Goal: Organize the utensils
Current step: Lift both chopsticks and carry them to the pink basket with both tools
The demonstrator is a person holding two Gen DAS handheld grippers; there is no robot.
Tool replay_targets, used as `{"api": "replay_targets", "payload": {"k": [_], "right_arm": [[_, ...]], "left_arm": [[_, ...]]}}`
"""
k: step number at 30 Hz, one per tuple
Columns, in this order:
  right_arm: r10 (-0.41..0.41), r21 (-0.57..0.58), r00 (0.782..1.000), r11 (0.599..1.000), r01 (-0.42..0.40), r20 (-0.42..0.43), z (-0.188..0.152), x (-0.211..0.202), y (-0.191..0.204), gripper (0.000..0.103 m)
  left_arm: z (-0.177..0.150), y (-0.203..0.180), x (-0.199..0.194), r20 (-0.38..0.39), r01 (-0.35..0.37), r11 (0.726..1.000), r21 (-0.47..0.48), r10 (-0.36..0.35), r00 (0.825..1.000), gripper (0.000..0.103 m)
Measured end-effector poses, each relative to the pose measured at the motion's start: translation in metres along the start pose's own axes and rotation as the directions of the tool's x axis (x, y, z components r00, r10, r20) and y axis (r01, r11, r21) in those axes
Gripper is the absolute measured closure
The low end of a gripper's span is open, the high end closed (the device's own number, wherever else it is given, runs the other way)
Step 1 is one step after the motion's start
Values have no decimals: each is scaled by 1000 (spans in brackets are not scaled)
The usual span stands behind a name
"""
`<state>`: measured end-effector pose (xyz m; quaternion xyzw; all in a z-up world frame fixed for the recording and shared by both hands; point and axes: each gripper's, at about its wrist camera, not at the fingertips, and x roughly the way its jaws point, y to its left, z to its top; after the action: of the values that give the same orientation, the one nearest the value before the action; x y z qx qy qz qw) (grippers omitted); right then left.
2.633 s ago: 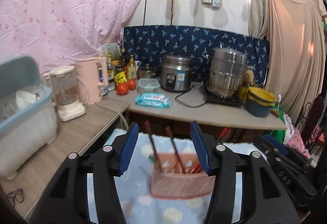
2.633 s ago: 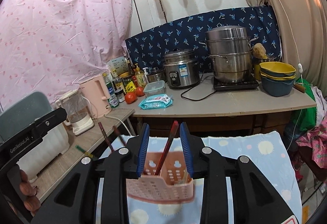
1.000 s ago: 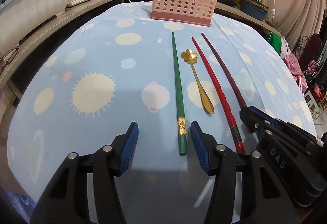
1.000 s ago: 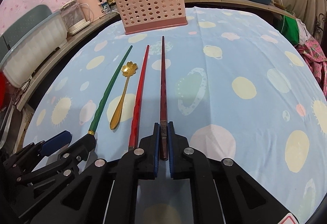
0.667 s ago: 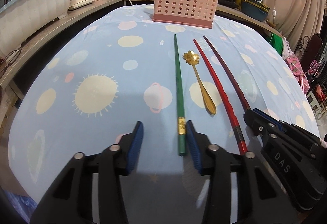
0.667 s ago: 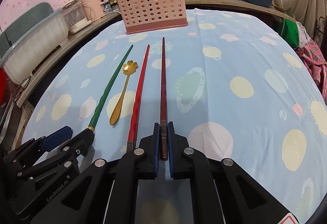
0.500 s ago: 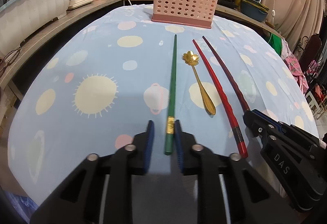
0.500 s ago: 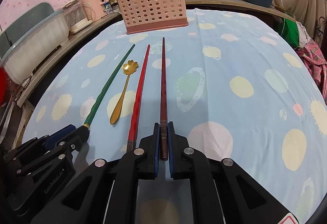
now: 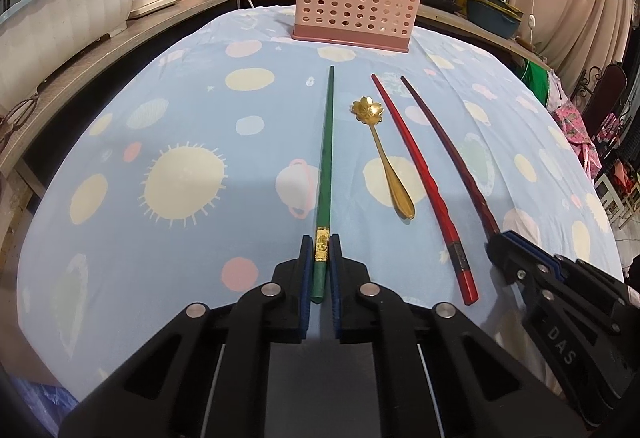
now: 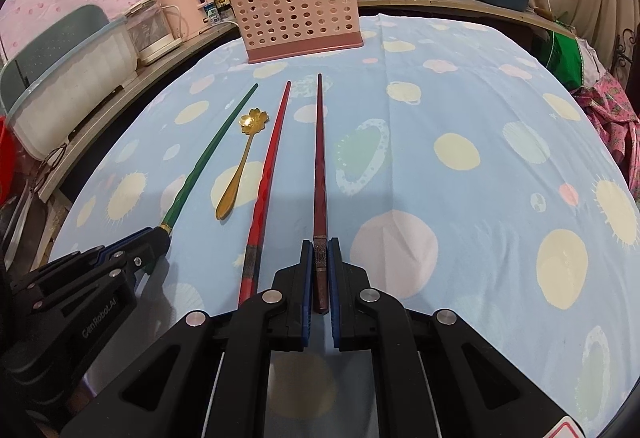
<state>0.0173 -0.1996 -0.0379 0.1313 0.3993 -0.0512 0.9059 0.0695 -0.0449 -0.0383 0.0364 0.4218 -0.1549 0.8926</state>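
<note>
Grip's set on both: left gripper [image 9: 320, 258] pinching green chopstick [image 9: 326, 154], right gripper [image 10: 320, 258] pinching dark red chopstick [image 10: 319, 158], so imo lift level twd pink utensil basket [image 9: 354, 14] straight ahead w/o tipping.

"DAS" is printed on the right hand-held gripper [image 9: 496, 246]; "GenRobot.AI" is printed on the left hand-held gripper [image 10: 160, 238]
</note>
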Motion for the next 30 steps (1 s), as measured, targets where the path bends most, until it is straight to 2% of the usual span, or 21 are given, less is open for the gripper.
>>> {"api": "replay_targets", "payload": {"k": [7, 13, 22, 30], "right_arm": [[2, 16, 1000, 1000, -2, 10, -3, -16, -10, 96], [2, 11, 999, 1000, -3, 52, 4, -35, -13, 96], [19, 16, 988, 1000, -22, 155, 35, -71, -14, 96], [18, 25, 963, 999, -26, 268, 72, -101, -19, 96]], "left_arm": [[6, 6, -13, 20, 17, 1000, -24, -16, 1000, 96], [17, 15, -33, 58, 35, 998, -52, -32, 998, 96], [46, 31, -68, 149, 66, 994, -85, -52, 987, 96], [81, 38, -97, 240, 82, 992, -99, -56, 969, 96]]}}
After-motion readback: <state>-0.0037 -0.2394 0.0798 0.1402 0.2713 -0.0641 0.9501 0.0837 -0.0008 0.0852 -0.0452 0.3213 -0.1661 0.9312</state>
